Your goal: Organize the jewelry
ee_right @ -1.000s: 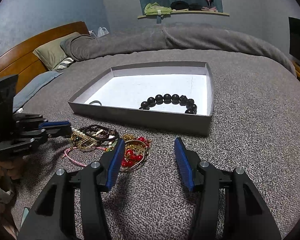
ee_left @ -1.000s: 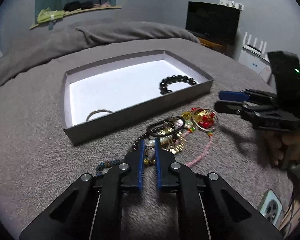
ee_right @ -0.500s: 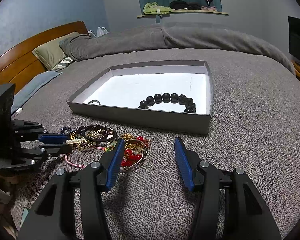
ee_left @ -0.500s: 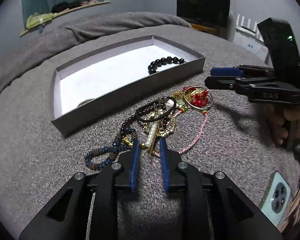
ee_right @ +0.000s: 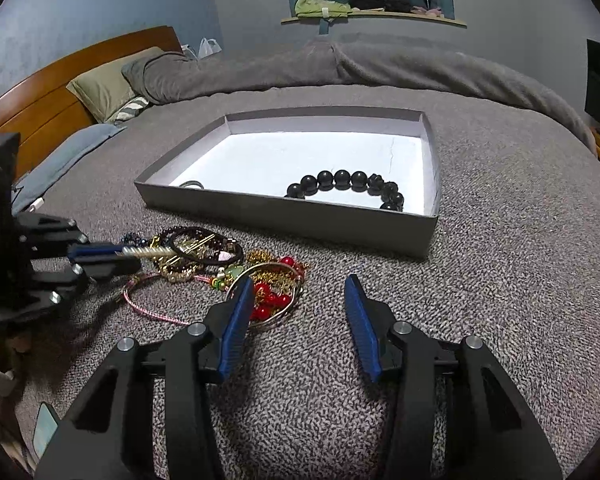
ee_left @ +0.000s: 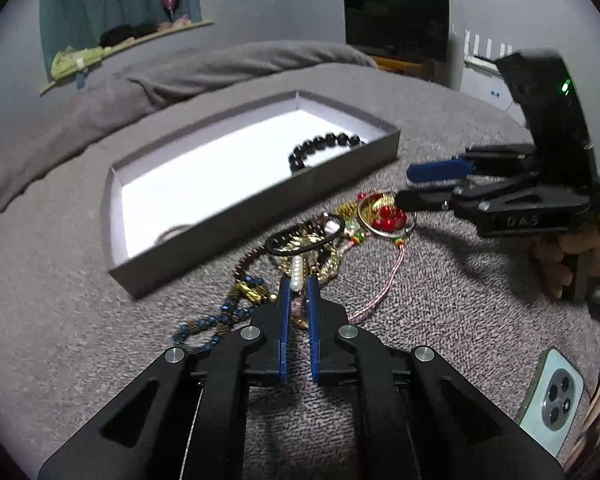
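we see the left gripper (ee_left: 298,286) low over the gray blanket (ee_left: 440,320), in front of the gray box (ee_left: 260,204). its two blue fingers are almost together, with just a thin gap, and they pinch the end of a white pearl string (ee_left: 297,274). the pearl string sticks out from the tips toward the box, and its far end lies on the jewelry pile (ee_left: 320,244). from the right wrist view, the same gripper (ee_right: 120,256) comes in from the left side and holds the pearl string (ee_right: 146,252) at the edge of the pile (ee_right: 220,264).

the right gripper (ee_right: 300,292) is wide open and holds nothing. its left finger (ee_right: 236,320) is just over a round metal ring with red beads (ee_right: 270,298), but we cannot tell if it touches it. its right finger is over bare blanket.

the pile lies on the blanket just in front of the box. in it are a black hair band (ee_left: 306,238), blue beads (ee_left: 224,316), gold chains and a pink cord (ee_left: 380,292).

inside the box, a black bead bracelet (ee_right: 348,188) lies near the right wall, and a thin ring (ee_right: 192,185) lies in the near left corner.

a phone (ee_left: 550,400) lies on the blanket, well apart from the box.
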